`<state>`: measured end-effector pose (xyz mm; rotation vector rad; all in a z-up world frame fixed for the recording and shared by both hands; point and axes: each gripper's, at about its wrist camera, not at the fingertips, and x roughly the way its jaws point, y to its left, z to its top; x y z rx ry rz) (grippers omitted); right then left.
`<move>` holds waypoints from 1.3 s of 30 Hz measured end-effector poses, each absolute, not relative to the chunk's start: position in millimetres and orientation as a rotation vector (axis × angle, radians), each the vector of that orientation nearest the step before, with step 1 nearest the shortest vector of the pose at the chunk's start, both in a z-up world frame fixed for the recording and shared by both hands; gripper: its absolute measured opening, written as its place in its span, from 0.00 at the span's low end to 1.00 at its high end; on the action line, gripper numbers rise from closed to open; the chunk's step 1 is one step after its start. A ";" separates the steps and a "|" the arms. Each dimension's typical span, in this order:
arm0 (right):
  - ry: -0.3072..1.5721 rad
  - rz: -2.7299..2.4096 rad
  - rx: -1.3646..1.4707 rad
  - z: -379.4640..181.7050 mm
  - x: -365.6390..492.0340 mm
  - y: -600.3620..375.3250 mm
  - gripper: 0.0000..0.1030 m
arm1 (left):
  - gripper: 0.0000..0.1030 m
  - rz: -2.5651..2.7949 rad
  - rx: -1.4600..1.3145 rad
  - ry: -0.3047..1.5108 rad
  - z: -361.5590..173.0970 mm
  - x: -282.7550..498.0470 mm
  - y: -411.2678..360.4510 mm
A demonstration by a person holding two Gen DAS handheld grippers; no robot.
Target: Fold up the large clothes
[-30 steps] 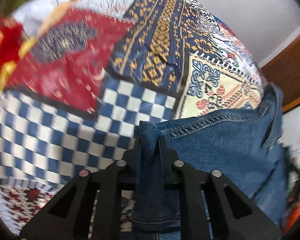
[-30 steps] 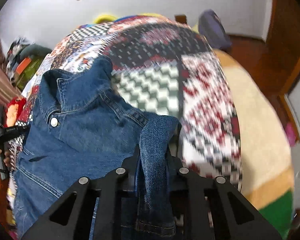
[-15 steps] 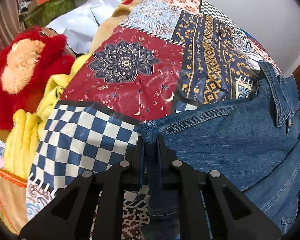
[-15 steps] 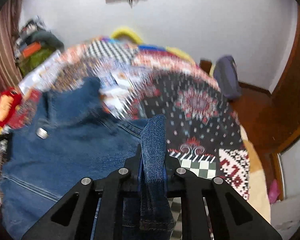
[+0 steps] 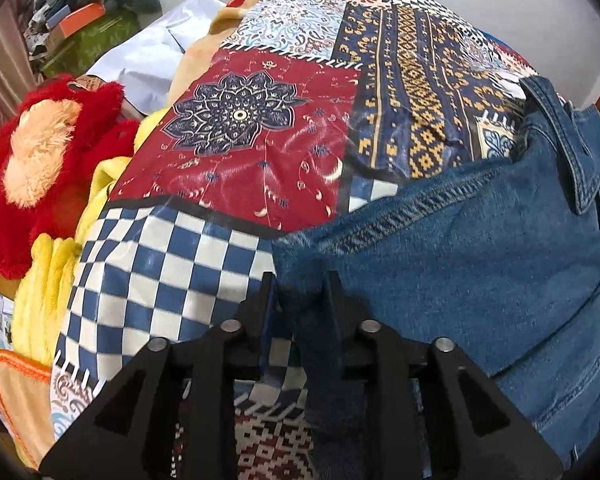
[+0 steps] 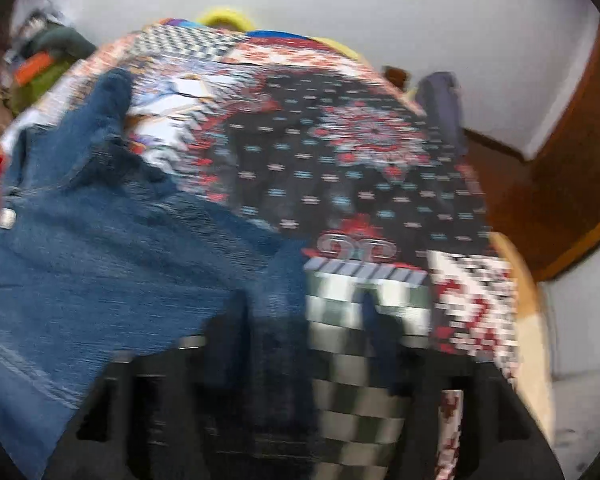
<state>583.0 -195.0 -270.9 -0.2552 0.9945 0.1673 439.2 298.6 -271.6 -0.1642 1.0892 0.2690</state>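
A blue denim jacket (image 5: pixel 480 248) lies on a patchwork bedspread (image 5: pixel 260 152), collar toward the far side. In the left wrist view my left gripper (image 5: pixel 300 292) has its jaws slightly apart, with the jacket's shoulder corner still between them. In the blurred right wrist view the jacket (image 6: pixel 100 248) fills the left. My right gripper (image 6: pixel 304 312) stands wide open, with the denim corner lying loose against its left finger (image 6: pixel 232 320).
A red and orange plush toy (image 5: pixel 40 160) and a yellow blanket (image 5: pixel 52 280) lie at the bed's left edge. Clutter and a white sheet (image 5: pixel 148 56) sit beyond. Right of the bed is a wooden floor (image 6: pixel 500 184) and a dark bag (image 6: pixel 440 96).
Both grippers came down toward the bed with the jacket's shoulders. The left jaws have parted slightly on the denim. The right gripper has opened and let go of its corner.
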 end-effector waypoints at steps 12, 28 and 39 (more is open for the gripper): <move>0.988 0.233 -0.214 -193.4 512.8 -208.0 0.72 | 0.64 0.226 -0.195 0.991 -201.3 382.3 280.2; 0.790 0.344 -0.315 -103.8 359.3 -192.5 0.80 | 0.91 0.164 -0.211 0.799 -112.1 259.7 233.1; 0.860 0.375 -0.249 -137.5 271.9 -215.5 0.87 | 0.92 0.139 -0.267 0.886 -159.4 176.9 204.6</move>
